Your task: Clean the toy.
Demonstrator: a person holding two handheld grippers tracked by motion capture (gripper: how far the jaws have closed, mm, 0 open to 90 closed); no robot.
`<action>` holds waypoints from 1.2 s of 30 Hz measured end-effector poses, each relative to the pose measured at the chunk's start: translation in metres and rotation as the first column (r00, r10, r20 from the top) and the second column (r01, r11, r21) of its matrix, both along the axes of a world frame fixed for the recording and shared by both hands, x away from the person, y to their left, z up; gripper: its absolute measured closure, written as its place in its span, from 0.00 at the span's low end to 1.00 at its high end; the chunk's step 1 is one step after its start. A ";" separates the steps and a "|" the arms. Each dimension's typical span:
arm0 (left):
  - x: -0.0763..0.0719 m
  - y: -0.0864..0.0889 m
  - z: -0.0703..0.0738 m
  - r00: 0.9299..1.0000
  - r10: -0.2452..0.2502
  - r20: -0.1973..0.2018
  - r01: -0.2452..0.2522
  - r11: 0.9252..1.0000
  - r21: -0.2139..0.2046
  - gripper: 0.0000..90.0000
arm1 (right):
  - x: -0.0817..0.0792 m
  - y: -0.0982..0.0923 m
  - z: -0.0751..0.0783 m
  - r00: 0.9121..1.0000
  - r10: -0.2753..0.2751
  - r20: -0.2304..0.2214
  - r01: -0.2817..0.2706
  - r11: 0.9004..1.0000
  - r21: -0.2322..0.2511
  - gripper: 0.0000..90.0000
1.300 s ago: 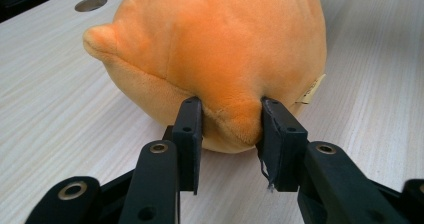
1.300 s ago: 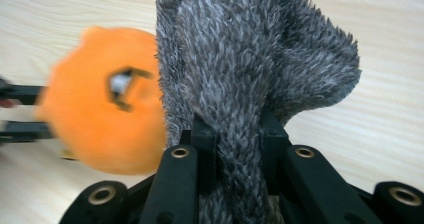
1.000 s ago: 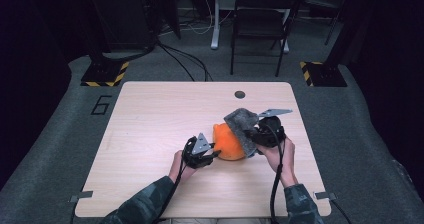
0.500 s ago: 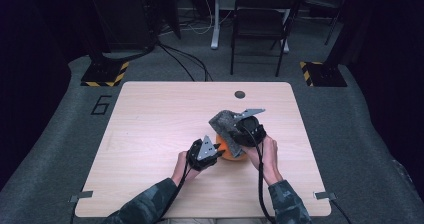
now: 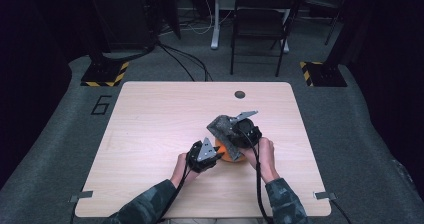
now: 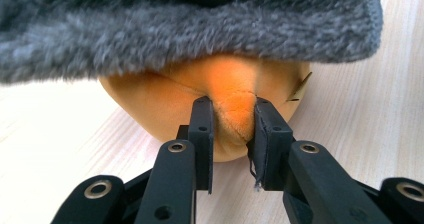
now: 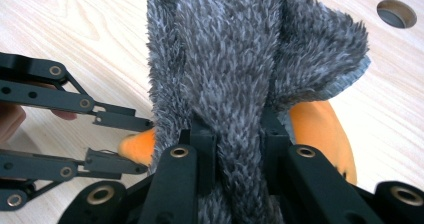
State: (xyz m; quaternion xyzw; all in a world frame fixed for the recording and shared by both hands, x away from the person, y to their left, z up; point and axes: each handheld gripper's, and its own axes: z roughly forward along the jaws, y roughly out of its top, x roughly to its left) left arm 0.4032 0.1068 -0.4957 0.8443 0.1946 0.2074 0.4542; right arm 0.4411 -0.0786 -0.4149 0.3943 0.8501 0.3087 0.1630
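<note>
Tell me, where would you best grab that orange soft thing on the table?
Grip the orange soft thing at the puckered fold on its low end, coming in level from the person's side, as the left gripper does. That ridge is narrow enough to pinch, and the grey fluffy cloth in the right gripper covers its top.

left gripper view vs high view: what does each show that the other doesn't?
Left gripper view alone: the left gripper pinches a fold of the orange item between its pads, just under the grey fuzzy cloth.
High view alone: the whole table, its round hole, the chair behind it, both forearms, and the right gripper carrying the cloth over the orange item.
Both: left gripper, orange item, grey cloth, tabletop.
</note>
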 end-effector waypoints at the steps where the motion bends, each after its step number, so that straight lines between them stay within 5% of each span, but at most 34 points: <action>1: 0.000 0.001 0.000 1.000 -0.002 -0.001 0.002 1.000 0.002 0.82 | 0.000 -0.002 0.000 1.000 -0.004 -0.006 0.004 1.000 0.004 0.83; 15: 0.003 0.003 -0.002 1.000 -0.001 -0.031 0.001 1.000 -0.013 0.81 | -0.001 -0.050 -0.007 0.990 -0.138 0.007 0.138 0.990 0.001 0.83; 20: 0.004 0.004 -0.002 0.999 -0.007 -0.033 0.006 1.000 -0.021 0.80 | 0.007 -0.075 -0.022 0.978 -0.196 -0.065 0.200 0.978 0.064 0.83; 29: 0.007 0.008 -0.004 0.999 0.004 -0.046 -0.005 1.000 -0.024 0.80 | 0.022 -0.090 -0.056 0.954 -0.269 -0.133 0.269 0.963 -0.015 0.84; 33: 0.006 0.008 -0.005 0.999 0.006 -0.050 -0.008 1.000 -0.030 0.80 | 0.021 -0.097 -0.046 0.951 -0.292 -0.106 0.294 0.956 0.010 0.84; 36: 0.006 0.009 -0.005 0.999 0.007 -0.047 -0.009 1.000 -0.024 0.79 | 0.017 -0.103 -0.026 0.954 -0.295 -0.050 0.299 0.950 0.087 0.84</action>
